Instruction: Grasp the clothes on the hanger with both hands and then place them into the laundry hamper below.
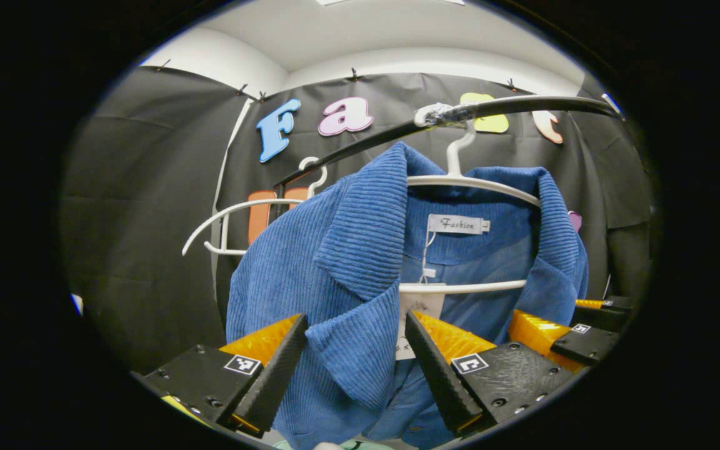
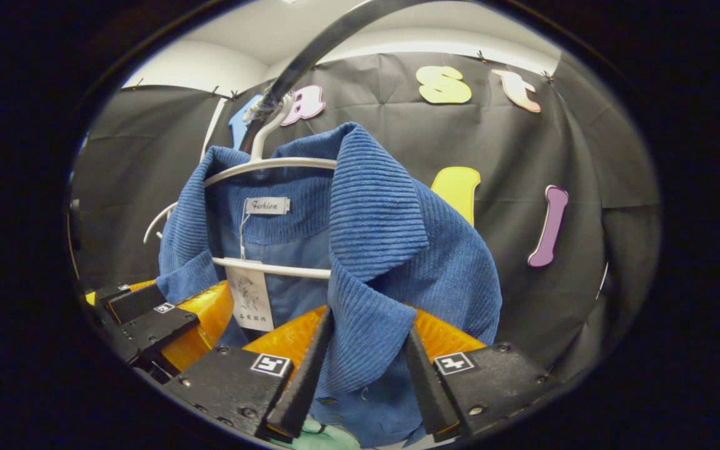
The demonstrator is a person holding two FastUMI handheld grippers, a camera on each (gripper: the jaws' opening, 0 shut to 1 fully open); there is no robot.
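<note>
step: I read this as the grasp stage, both grippers at the jacket (image 1: 360, 262) front, one lapel each.
left gripper (image 1: 355, 350): jaws apart, lapel between them, not pinched as far as I see.
right gripper (image 2: 363, 362): jaws apart but narrower, straddling the other lapel; contact unclear.
jacket: blue corduroy, collar spread, on the white hanger (image 1: 460, 181) under the black rail (image 1: 522, 106).
next: I need both jaws closed on cloth, then lift clear of the hanger.
hamper: can't place it.
</note>
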